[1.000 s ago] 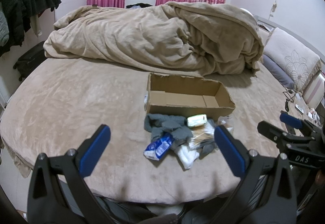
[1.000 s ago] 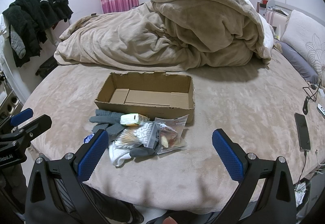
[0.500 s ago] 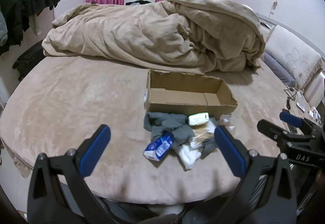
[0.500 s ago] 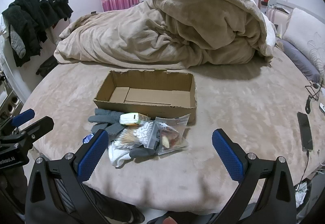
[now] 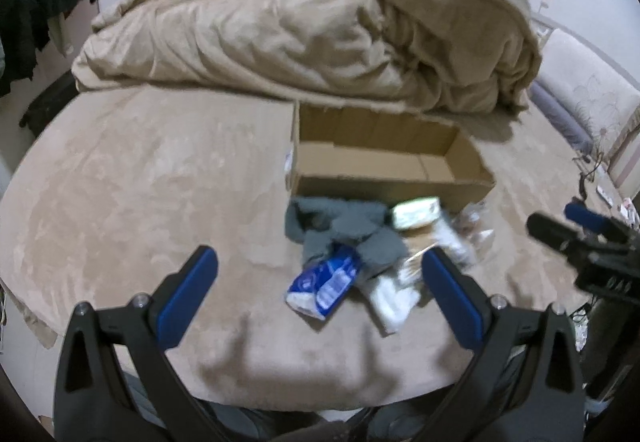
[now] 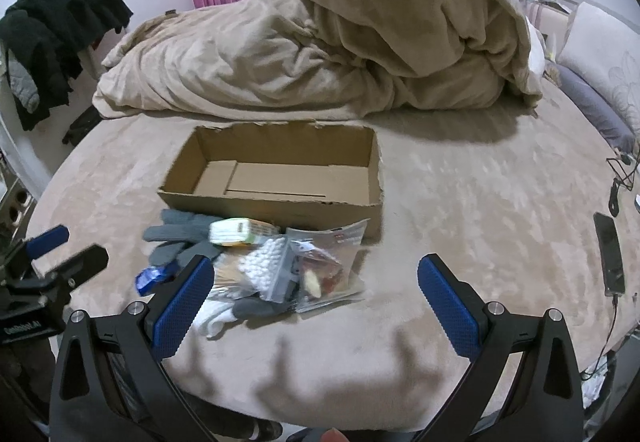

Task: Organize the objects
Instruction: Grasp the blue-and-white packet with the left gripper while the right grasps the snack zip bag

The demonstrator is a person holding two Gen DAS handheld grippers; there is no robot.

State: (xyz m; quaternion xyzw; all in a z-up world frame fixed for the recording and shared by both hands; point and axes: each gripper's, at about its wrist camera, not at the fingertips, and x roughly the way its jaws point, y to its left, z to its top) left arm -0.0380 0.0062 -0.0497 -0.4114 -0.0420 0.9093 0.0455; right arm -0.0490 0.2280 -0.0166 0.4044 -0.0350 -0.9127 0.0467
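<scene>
- Cardboard box (image 6: 276,177) on the bed (image 6: 460,201): empty; nothing sorted yet.
- Pile near it: grey gloves (image 5: 340,228), blue packet (image 5: 322,284), cotton swabs (image 6: 268,262), clear bag (image 6: 328,270).
- Left gripper (image 5: 318,284), right gripper (image 6: 316,292): jaws wide, carrying nothing.

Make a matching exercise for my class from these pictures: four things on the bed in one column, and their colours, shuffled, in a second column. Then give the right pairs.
Things
1. gloves
2. open box
3. tissue packet
4. phone

Colours
A. blue and white
B. black
C. grey
D. brown cardboard

Right pairs: 1-C, 2-D, 3-A, 4-B
</scene>
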